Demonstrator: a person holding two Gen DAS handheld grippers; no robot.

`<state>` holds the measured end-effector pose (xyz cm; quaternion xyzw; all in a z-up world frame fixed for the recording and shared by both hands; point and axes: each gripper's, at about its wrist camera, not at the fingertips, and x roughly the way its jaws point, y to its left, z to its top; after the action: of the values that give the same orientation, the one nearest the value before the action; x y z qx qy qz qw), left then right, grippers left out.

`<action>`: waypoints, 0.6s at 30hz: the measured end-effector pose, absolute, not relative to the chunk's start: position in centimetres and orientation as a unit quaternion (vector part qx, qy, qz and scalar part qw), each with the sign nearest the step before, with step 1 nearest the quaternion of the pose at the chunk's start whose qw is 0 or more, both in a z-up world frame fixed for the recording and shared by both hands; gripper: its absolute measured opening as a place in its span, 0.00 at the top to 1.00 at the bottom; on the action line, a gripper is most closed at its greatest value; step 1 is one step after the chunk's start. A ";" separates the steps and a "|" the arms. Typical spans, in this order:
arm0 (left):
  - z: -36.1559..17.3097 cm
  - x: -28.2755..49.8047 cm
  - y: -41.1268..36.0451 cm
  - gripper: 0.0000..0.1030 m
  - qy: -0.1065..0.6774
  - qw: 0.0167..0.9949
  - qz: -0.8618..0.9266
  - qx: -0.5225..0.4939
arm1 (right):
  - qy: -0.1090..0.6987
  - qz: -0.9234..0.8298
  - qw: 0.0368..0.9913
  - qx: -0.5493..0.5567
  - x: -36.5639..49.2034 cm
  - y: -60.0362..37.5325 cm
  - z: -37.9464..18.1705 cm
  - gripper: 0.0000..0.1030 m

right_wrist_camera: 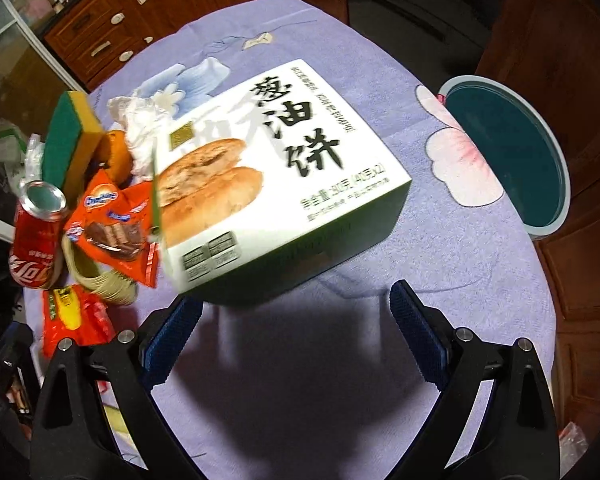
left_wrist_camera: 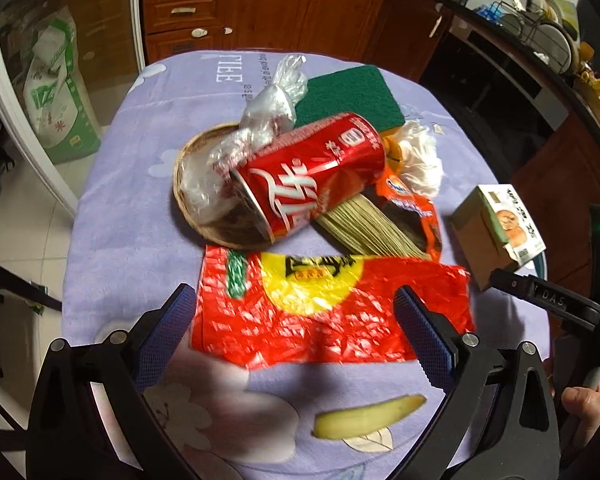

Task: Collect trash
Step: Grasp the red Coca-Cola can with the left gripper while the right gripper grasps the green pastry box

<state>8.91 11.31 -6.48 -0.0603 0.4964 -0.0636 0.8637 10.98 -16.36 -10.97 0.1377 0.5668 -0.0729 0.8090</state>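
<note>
The left gripper (left_wrist_camera: 292, 320) is hovering, spread wide, over a crinkled red-and-yellow plastic wrapper (left_wrist_camera: 328, 308). The right gripper (right_wrist_camera: 296, 312) is gaping empty before a white cardboard pastry box (right_wrist_camera: 276, 172).

A red can (left_wrist_camera: 308, 178) leans on a basket beside a flat red wrapper (left_wrist_camera: 332, 312) and a white box (right_wrist_camera: 276, 176).

Bold black characters "葱油饼" top the white pastry box (right_wrist_camera: 276, 172); "DAS" (partly legible) marks the right gripper's black frame (left_wrist_camera: 552, 300).
</note>
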 end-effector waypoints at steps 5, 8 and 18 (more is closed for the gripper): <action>-5.8 11.5 11.0 0.04 0.472 0.879 -0.063 -0.017 | 0.544 -0.109 0.822 0.133 10.4 -18.4 -10.5 0.12; -5.4 13.3 10.4 0.04 0.459 0.885 -0.076 0.006 | 0.535 -0.127 0.824 0.134 10.1 -20.0 -10.2 0.12; -6.2 13.7 7.9 0.35 0.481 0.864 -0.145 0.013 | 0.512 -0.129 0.839 0.132 10.2 -22.3 -10.2 0.30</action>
<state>13.67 7.90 -6.15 0.0133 0.4810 -0.1455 0.8645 10.20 -22.26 -10.20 0.1322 0.5122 -0.1287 0.8388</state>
